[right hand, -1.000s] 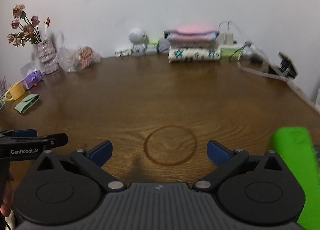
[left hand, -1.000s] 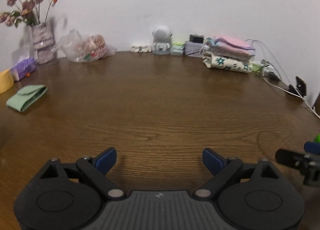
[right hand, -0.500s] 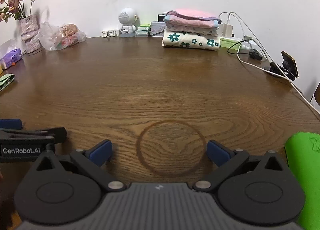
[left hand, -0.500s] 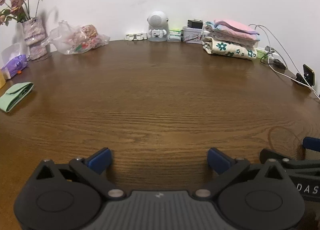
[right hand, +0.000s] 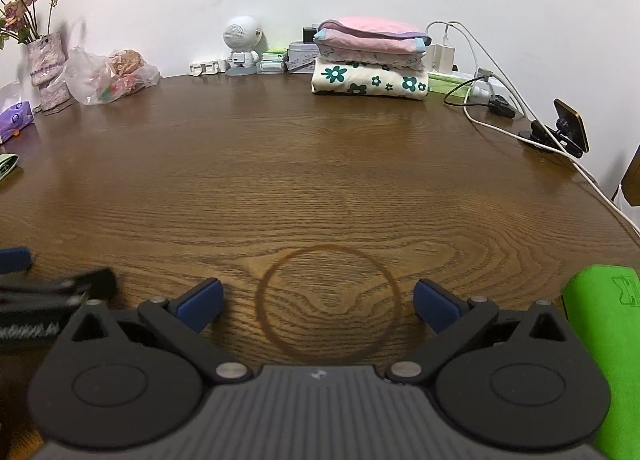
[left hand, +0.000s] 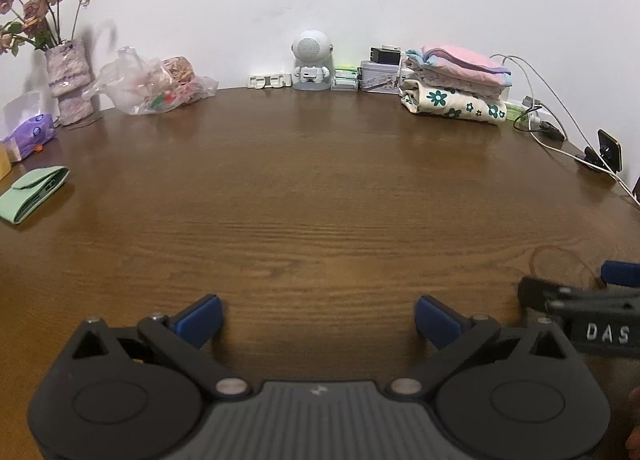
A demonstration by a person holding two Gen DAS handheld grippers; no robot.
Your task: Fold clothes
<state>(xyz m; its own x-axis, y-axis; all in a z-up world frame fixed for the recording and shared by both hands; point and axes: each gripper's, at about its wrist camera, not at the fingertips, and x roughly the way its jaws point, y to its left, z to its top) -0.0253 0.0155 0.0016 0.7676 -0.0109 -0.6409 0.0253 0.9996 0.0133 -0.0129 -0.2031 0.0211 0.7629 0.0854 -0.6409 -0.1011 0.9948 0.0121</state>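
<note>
Both your left gripper [left hand: 318,314] and right gripper [right hand: 318,306] have dropped low over the desk [left hand: 320,187], spread wide, empty — folded clothes [right hand: 370,59] sit stacked at its far edge, nothing left to fold.

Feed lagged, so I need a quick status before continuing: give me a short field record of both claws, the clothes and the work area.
left claw: open, holding nothing, low over the table
right claw: open, holding nothing, above the ring stain
folded clothes: stacked at the far edge by the wall, pink piece on the floral one
table: brown wood, no garment between the claws
right side: green object near the right claw
</note>
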